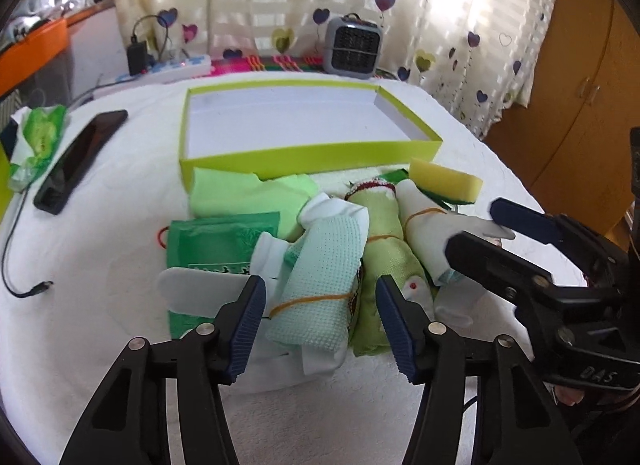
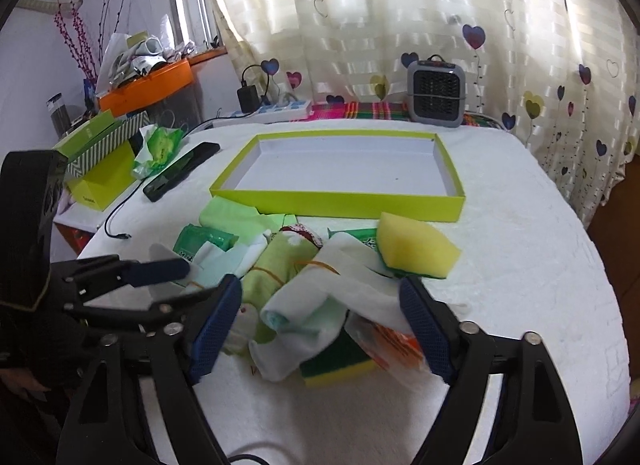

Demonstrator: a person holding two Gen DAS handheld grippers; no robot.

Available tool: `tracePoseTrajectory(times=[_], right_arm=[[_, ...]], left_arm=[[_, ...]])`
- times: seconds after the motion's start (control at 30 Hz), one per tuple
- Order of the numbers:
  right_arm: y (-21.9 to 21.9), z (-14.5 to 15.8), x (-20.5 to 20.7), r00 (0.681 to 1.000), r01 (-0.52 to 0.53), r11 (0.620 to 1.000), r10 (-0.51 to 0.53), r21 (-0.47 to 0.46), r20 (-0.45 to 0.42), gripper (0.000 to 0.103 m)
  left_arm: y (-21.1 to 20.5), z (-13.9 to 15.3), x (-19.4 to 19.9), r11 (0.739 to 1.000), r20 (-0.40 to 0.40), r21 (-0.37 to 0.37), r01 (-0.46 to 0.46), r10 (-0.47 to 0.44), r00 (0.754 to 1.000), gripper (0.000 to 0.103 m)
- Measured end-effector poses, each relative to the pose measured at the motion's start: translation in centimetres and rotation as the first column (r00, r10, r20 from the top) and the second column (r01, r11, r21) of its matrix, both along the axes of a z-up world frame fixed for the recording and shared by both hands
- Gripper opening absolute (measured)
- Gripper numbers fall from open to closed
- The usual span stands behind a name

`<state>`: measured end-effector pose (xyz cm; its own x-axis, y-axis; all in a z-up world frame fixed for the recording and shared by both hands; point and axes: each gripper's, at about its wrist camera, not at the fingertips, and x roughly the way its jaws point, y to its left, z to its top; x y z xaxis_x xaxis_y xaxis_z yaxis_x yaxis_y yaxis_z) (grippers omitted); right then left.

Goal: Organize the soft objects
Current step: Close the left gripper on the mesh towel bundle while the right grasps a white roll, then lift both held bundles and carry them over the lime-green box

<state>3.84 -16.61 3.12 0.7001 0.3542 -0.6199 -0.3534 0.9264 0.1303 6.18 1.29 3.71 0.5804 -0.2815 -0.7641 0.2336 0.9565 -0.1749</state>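
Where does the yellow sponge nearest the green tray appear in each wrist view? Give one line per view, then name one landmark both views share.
Left wrist view: the yellow sponge sits right of centre, just below the green tray's right front corner.
Right wrist view: the sponge sits right of centre, below the tray's front wall.
Shared landmark: the grey heater behind the tray.

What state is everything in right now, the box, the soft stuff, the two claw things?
Green box: open, nothing inside.
Mint rolled cloth: rolled, rubber-banded, between the left gripper's fingers.
White rolled cloth: rolled, banded, lying in the pile.
Yellow sponge: resting on the pile's edge.
Phone: screen dark.
Left gripper: open.
Right gripper: open.
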Motion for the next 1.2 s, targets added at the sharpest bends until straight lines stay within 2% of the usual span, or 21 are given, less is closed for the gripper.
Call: tracePoseTrajectory(times=[0.17, 0.23, 0.27, 0.57, 0.63, 0.7, 0.9, 1.07, 1.13, 1.2], right_arm=[[0.4, -0.7, 0.9, 0.999, -0.017, 1.0, 0.017, 0.003, -0.042, 0.064], [0.5, -1.0, 1.2, 0.998, -0.011, 1.0, 0.01, -0.008, -0.056, 0.052], [0.5, -1.1, 1.3, 0.998, -0.009, 1.0, 0.008, -0.013, -0.062, 0.05], [0.6, -1.6, 1.8, 0.997, -0.006, 1.0, 0.004, -0.031, -0.074, 0.05], [0.9, -1.6, 1.8, 0.998, -0.013, 0.999, 0.01, -0.047, -0.066, 0.05], [1.0, -1.6, 1.7, 0.998, -0.015, 0.999, 0.012, -0.052, -0.06, 0.05], [0.4, -1.3, 1.6, 0.998, -0.019, 1.0, 0.019, -0.015, -0.056, 0.03], [-0.1, -1.1, 1.5, 0.998, -0.013, 1.0, 0.014, 0.021, -0.053, 0.02], [-0.3, -0.8, 1.3, 0.999, -0.018, 0.999, 0.019, 0.035, -0.041, 0.01], [-0.6, -0.5, 1.1, 0.999, -0.024, 0.998, 0.026, 0.052, -0.029, 0.008]], left_arm=[[0.1, -0.5, 0.7, 1.0, -0.015, -0.008, 0.001, -0.001, 1.0, 0.054], [0.1, -0.6, 0.8, 1.0, -0.026, 0.002, 0.007, -0.007, 1.0, 0.052], [0.1, -0.7, 0.9, 1.0, -0.031, 0.001, 0.01, -0.01, 0.999, 0.052], [-0.1, -1.0, 1.4, 1.0, -0.047, 0.005, 0.009, -0.009, 0.999, 0.052], [0.0, -1.0, 1.5, 1.0, -0.047, -0.002, 0.002, -0.002, 0.999, 0.049], [0.3, -1.1, 1.5, 1.0, -0.049, -0.013, -0.005, 0.004, 0.999, 0.042], [0.2, -0.8, 1.5, 1.0, -0.048, -0.023, -0.006, 0.005, 0.999, 0.025], [0.2, -0.5, 1.2, 0.999, -0.044, -0.031, -0.008, 0.007, 0.999, 0.023], [0.4, -0.3, 1.2, 0.999, -0.045, -0.039, -0.012, 0.011, 0.999, 0.023], [0.5, -0.2, 1.1, 0.999, -0.04, -0.038, -0.019, 0.018, 0.999, 0.023]])
